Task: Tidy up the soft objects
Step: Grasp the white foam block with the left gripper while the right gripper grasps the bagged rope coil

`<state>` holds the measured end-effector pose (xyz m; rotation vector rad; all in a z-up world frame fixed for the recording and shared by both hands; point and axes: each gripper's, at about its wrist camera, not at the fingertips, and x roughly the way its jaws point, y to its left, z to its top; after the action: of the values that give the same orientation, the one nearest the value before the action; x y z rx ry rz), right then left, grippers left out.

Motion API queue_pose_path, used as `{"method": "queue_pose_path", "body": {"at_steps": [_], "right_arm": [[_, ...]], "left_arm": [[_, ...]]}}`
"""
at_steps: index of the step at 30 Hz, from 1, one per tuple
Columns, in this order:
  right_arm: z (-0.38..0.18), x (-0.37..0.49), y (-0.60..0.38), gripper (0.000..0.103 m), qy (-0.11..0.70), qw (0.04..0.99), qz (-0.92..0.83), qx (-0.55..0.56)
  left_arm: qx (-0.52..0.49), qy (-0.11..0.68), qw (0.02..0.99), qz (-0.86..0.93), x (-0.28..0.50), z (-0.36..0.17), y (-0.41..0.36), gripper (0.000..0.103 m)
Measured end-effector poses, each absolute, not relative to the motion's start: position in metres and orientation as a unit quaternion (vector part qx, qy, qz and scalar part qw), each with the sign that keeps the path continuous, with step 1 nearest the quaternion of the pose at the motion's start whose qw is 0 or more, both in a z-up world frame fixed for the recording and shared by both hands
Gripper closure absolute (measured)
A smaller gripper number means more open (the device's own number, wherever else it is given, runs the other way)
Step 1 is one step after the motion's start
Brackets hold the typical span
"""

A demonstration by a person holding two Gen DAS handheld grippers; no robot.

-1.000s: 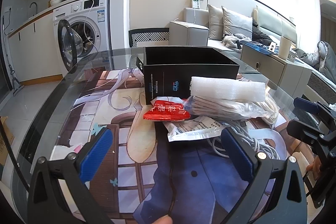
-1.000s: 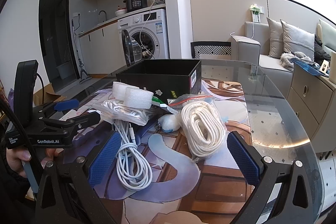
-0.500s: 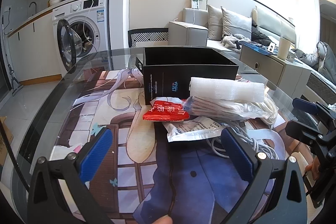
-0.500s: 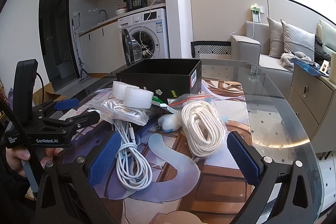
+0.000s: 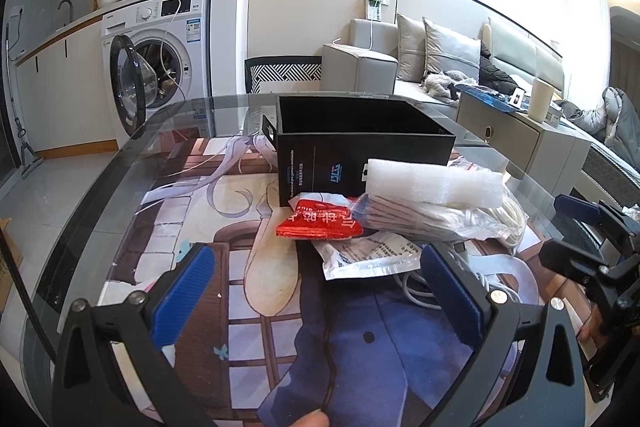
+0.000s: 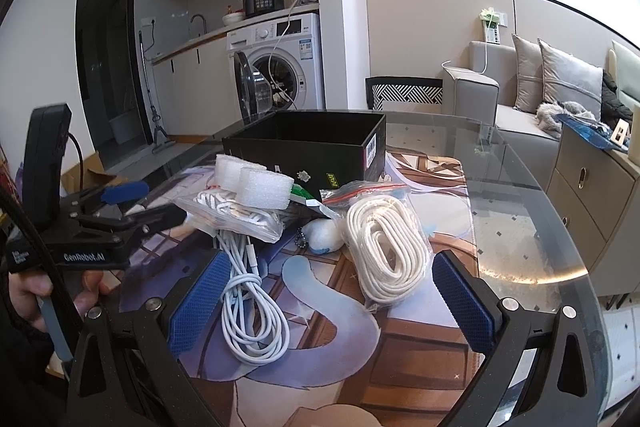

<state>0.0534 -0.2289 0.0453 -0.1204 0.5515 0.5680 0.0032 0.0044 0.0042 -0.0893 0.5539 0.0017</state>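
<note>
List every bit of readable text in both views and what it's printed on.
"GenRobot.AI": side of the left gripper.
Red packet: white characters, not legible.
Black box: blue logo and white small print, too blurred.
White pouch: print too small.
Washing machine: stickers unreadable.

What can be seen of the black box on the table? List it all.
The black box is an open-topped rectangular carton, apparently stiff cardboard, upright on the printed mat over the glass table. Its dark interior shows nothing I can make out. Small logos and stickers mark its sides. In the left wrist view the box has blue and white print on its front. A red packet and white foam roll lie against it. Neither tongs touch it.
</note>
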Motion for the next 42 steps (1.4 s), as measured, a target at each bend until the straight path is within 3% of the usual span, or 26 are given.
{"method": "queue_pose_path", "body": {"at_steps": [17, 26, 28, 35, 41, 42], "right_arm": [[0.049, 0.085, -0.232, 0.000, 0.324, 0.909, 0.246, -0.092], [0.044, 0.118, -0.225, 0.002, 0.364, 0.890, 0.252, -0.108], [0.041, 0.123, -0.224, 0.008, 0.373, 0.886, 0.254, -0.105], [0.032, 0.139, -0.220, 0.013, 0.389, 0.878, 0.255, -0.111], [0.028, 0.143, -0.215, 0.032, 0.398, 0.872, 0.262, -0.113], [0.028, 0.143, -0.215, 0.039, 0.397, 0.872, 0.262, -0.111]], "left_arm": [[-0.075, 0.278, 0.958, -0.004, 0.014, 0.014, 0.018, 0.000], [-0.035, 0.277, 0.960, -0.029, 0.019, 0.017, 0.004, 0.000], [-0.041, 0.280, 0.958, -0.031, 0.021, 0.017, 0.005, 0.000], [-0.074, 0.283, 0.955, -0.051, 0.020, 0.020, 0.016, 0.000], [-0.064, 0.277, 0.957, -0.056, 0.020, 0.026, 0.012, 0.000], [-0.063, 0.279, 0.956, -0.059, 0.020, 0.026, 0.011, 0.000]]}}
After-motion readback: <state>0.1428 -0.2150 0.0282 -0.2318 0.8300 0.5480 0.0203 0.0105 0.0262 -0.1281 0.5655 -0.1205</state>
